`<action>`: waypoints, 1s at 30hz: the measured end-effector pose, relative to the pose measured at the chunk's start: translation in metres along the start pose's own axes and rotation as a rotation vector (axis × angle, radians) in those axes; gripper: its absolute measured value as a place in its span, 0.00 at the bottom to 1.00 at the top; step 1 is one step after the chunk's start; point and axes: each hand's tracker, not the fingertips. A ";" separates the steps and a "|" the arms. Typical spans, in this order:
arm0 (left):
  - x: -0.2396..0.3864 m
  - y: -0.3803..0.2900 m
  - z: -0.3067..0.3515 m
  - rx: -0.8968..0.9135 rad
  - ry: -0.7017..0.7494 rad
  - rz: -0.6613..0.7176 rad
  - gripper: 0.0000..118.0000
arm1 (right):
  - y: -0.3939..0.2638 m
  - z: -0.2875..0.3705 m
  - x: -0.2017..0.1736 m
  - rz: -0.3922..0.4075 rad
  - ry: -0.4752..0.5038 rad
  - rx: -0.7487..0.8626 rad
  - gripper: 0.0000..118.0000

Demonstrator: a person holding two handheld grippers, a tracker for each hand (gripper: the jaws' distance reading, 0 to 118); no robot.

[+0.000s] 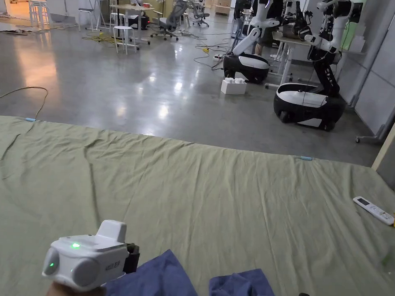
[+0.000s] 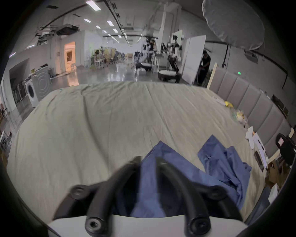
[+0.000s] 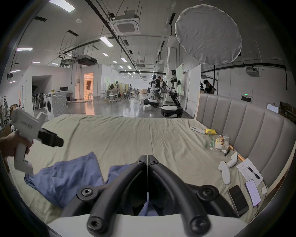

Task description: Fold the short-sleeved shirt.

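Your left gripper (image 1: 131, 258) is hovering at about 7 o'clock in the head view, its white body sitting over the near edge of the green bedsheet (image 1: 215, 195). In the left gripper view its jaws are standing apart, released, with blue cloth showing in the gap between them; the picture is blurred there, so you cannot tell whether either jaw is touching the fabric. In the right gripper view the same gripper (image 3: 55, 141) is hanging at 9 o'clock, above the sheet and above the shirt, in your hand (image 3: 9, 146).

The blue short-sleeved shirt (image 1: 163, 280) is lying crumpled at 6 o'clock on the near part of the bed, two peaks of cloth pointing toward 12 o'clock with a strip of bare sheet between them. In the left gripper view it (image 2: 208, 174) is spreading from 6 toward 4 o'clock.

Your right gripper (image 3: 147, 158) is sitting at 6 o'clock in its own view, jaws clenched tip to tip. Blue cloth is showing beneath and behind them, and you cannot tell whether any of it is pinched between the tips.

At 3 o'clock in the head view a white remote control (image 1: 373, 210) is lying on the sheet. In the right gripper view two phones (image 3: 238, 200) are resting at 4 o'clock beside the padded grey headboard (image 3: 240, 121).
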 end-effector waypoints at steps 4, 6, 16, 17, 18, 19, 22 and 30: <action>0.011 0.017 -0.062 -0.146 -0.005 -0.039 0.66 | -0.011 -0.011 0.006 0.014 -0.016 -0.032 0.01; 0.016 0.019 -0.084 -0.181 0.002 -0.027 0.66 | -0.016 -0.017 0.010 0.007 -0.019 -0.054 0.01; 0.044 0.006 -0.160 -0.252 -0.020 -0.190 0.67 | -0.043 -0.033 0.024 0.005 -0.042 -0.156 0.01; 0.049 0.003 -0.164 -0.262 0.003 -0.228 0.67 | -0.045 -0.034 0.025 0.003 -0.043 -0.166 0.01; 0.052 0.002 -0.163 -0.246 0.013 -0.243 0.66 | -0.047 -0.034 0.026 -0.002 -0.044 -0.174 0.01; 0.056 0.002 -0.162 -0.238 0.018 -0.246 0.64 | -0.049 -0.034 0.027 -0.006 -0.045 -0.180 0.01; 0.055 -0.001 -0.151 -0.218 -0.005 -0.242 0.52 | -0.053 -0.033 0.029 -0.014 -0.050 -0.199 0.01; 0.064 -0.003 -0.121 -0.204 0.007 -0.207 0.03 | -0.061 -0.025 0.043 -0.055 -0.081 -0.251 0.01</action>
